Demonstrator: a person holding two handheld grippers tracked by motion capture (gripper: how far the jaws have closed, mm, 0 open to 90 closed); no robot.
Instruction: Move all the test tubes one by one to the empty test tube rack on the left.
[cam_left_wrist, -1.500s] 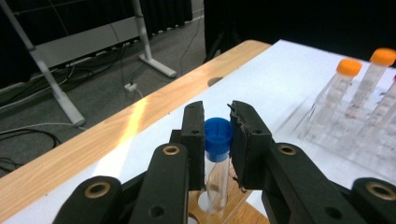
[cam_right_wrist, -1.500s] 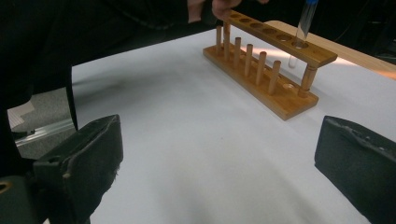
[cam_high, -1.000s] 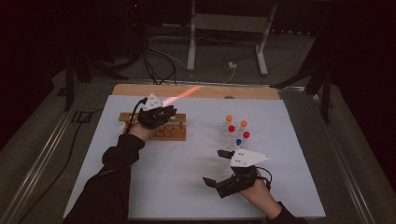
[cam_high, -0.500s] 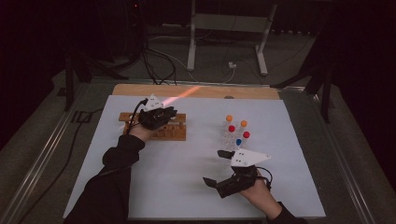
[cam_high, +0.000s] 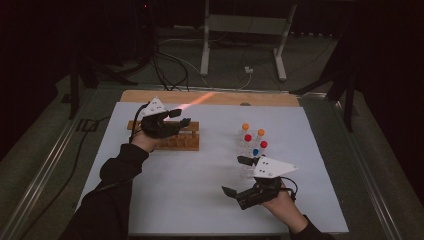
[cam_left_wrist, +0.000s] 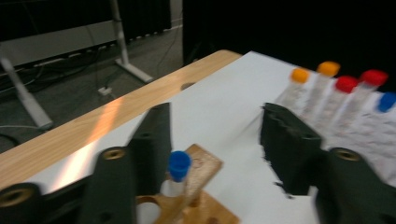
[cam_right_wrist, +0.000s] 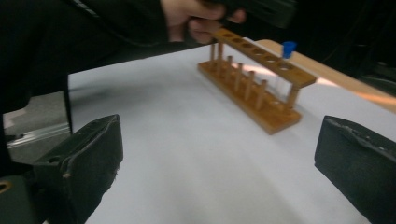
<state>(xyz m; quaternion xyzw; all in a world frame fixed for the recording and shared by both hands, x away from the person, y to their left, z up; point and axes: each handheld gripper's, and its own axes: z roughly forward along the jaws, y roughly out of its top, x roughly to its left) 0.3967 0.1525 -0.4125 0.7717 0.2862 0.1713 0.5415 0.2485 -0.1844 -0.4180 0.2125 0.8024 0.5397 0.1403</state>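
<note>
The counter (cam_high: 200, 190) carries a white sheet, with a wooden rack (cam_high: 175, 141) at about 10 o'clock and a cluster of capped tubes (cam_high: 252, 142) standing at about 2 o'clock. The left gripper (cam_high: 179, 117) hovers over the rack, its jaws having just been opening and now apart, clear of the blue-capped tube (cam_left_wrist: 177, 173) that stands in the rack's end hole just beside one jaw. The right gripper (cam_high: 237, 175), near 5 o'clock just below the cluster, has its jaws wide with nothing between them.
</note>
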